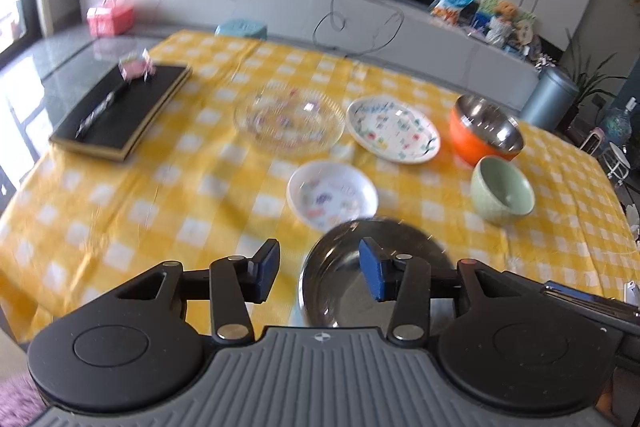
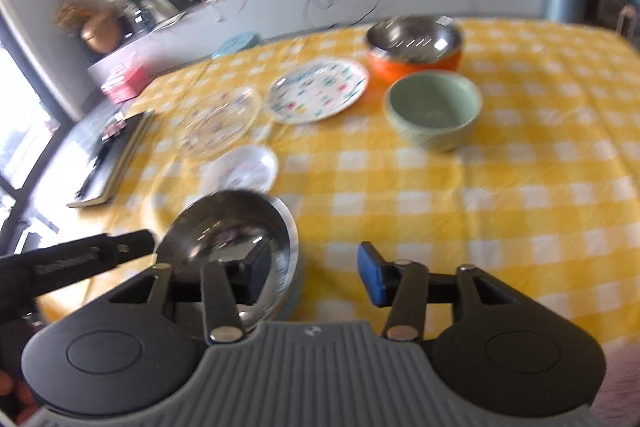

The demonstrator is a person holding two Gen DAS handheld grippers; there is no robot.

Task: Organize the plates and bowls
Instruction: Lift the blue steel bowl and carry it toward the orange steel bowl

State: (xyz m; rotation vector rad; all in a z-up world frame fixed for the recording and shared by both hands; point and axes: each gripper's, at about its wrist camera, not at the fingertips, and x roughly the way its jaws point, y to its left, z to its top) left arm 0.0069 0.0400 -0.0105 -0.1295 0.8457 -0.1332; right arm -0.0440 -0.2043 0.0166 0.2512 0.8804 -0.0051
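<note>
The tabletop (image 1: 160,195) under a yellow and white checked cloth filled most of both views. On its far left side lay a black flat book (image 1: 120,111) with a pen on it. Near my side of the cloth sat a steel bowl (image 2: 232,239), empty and shiny, the closest dish to me. Beyond it, from left to right, were a clear glass plate (image 1: 288,125), a white plate with coloured flowers (image 1: 394,131) and an orange bowl with a steel inside (image 1: 486,131). In front of the orange bowl and just beside it stood a pale green bowl (image 1: 502,193). The smallest dish, a white printed saucer (image 1: 332,197), lay between the glass plate and the steel bowl, close to the steel bowl's rim.

My left gripper (image 1: 319,273) had its jaws parted, about half wide, with nothing pressed between them; the steel bowl was seen behind its right pad. My right gripper (image 2: 314,277) also had its jaws parted and held nothing; its left pad was in front of the steel bowl, and I could not tell if it touched it.
</note>
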